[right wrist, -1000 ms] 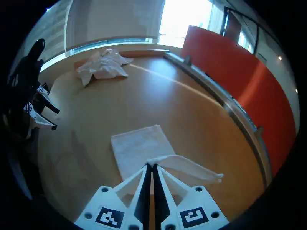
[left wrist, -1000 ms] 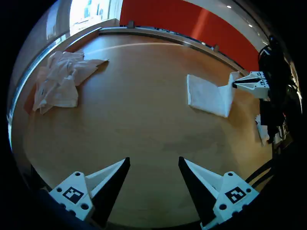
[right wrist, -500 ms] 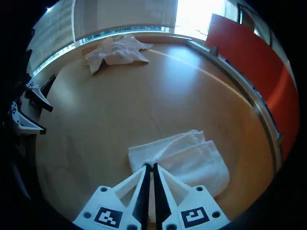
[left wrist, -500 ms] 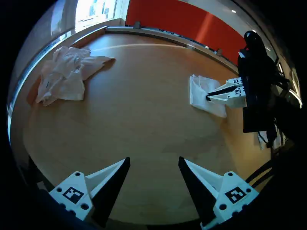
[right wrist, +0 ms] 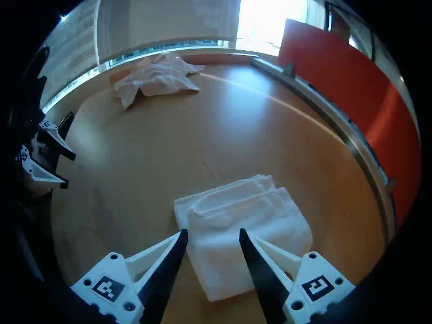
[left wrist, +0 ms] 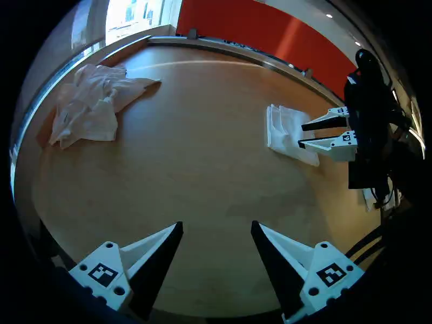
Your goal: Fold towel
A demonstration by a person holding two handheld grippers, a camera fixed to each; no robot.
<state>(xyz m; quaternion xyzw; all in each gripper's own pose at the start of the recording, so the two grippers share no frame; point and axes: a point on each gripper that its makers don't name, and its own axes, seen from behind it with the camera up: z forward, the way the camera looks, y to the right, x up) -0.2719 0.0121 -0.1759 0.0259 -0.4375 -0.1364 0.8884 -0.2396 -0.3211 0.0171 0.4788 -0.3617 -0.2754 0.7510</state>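
Towel: the white towel (right wrist: 248,232) lies flat on the desk (right wrist: 162,146), folded into a thick rectangular packet. Stacked layers show along its far edge.
Towel position: in the right gripper view it is at the near centre of the desk, just past that gripper's fingertips. In the left gripper view it is on the right half of the desk, close to the far rim.
Right hand-held gripper: the right hand-held gripper (right wrist: 212,232) has its two fingers spread apart and grips nothing. The tips frame the near-left part of the towel. Whether they touch the cloth cannot be told.
Right hand-held gripper, left gripper view: it points at the towel from the right with a clear gap between its fingers. What holds it is a dark shape, too dim to make out.
Left hand-held gripper: the left hand-held gripper (left wrist: 216,223) is wide open and empty over bare desk, well apart from the towel.
Left hand-held gripper, right gripper view: it is at the desk's left edge, fingers parted.
Cloth pile: a crumpled heap of white cloth (left wrist: 89,105) lies at the far corner of the desk, well away from the towel.
Desk: it is a smooth, light brown wooden top.
Rail: a metal rail (right wrist: 335,129) runs along one desk edge.
Backdrop: a red panel (right wrist: 356,92) stands behind the rail, and a bright window (right wrist: 270,19) is beyond the cloth pile.
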